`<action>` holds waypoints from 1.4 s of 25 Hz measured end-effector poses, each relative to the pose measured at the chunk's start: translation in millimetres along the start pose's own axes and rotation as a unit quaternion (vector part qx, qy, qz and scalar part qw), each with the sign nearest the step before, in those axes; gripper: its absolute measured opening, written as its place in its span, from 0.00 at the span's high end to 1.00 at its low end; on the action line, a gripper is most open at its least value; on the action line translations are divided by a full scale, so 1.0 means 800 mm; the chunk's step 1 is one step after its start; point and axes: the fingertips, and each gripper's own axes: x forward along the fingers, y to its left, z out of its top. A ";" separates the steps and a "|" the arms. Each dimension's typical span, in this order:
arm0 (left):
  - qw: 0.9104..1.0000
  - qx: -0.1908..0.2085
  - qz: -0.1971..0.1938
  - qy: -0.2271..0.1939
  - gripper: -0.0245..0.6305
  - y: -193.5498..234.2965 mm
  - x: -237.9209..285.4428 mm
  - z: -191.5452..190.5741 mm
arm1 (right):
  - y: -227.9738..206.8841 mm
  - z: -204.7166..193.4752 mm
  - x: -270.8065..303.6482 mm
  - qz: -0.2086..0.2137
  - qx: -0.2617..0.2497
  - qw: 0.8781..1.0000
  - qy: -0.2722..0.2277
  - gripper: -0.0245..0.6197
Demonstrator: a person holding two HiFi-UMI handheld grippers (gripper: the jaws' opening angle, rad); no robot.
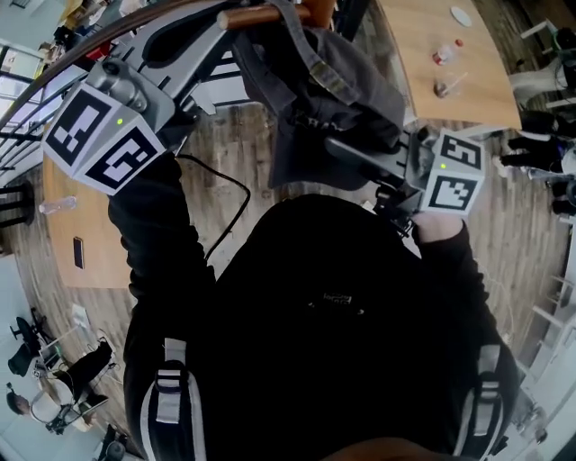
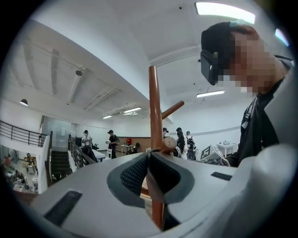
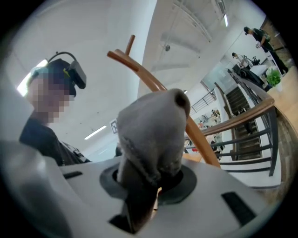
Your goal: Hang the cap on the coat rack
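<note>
Cap (image 3: 153,135) pinched in the right gripper's (image 3: 149,186) jaws hangs just beneath the coat rack peg (image 1: 261,16); left gripper (image 2: 148,174), jaws closed and empty, points at that peg.

Coat rack (image 1: 256,16) was cropped by head view's top edge, base hidden beneath cap (image 1: 310,108) and torso (image 1: 333,342), worktop items (image 1: 441,56) were too small to identify.

Table, upper right (image 1: 477,90): small bottle (image 1: 442,56), white disc (image 1: 461,16).
Table, left edge (image 1: 61,236): dark phone (image 1: 78,253), clear bottle (image 1: 58,205).
Floor (image 1: 508,234): black cable (image 1: 236,194).
</note>
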 end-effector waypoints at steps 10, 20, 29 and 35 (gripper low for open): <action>0.996 -0.065 -0.048 -0.029 0.92 -0.011 0.032 -0.035 | -0.036 -0.027 -0.014 -0.047 0.006 0.999 0.020 0.84; 0.998 -0.017 -0.012 -0.064 0.91 -0.037 0.008 -0.033 | -0.038 -0.039 -0.014 -0.023 -0.020 0.998 0.054 0.84; 0.992 -0.036 0.000 -0.121 0.91 -0.049 0.001 -0.027 | -0.035 -0.046 -0.015 -0.015 -0.025 0.997 0.066 0.84; 0.994 -0.020 0.009 -0.106 0.91 -0.048 0.001 -0.030 | -0.039 -0.047 -0.012 -0.021 -0.030 0.997 0.071 0.84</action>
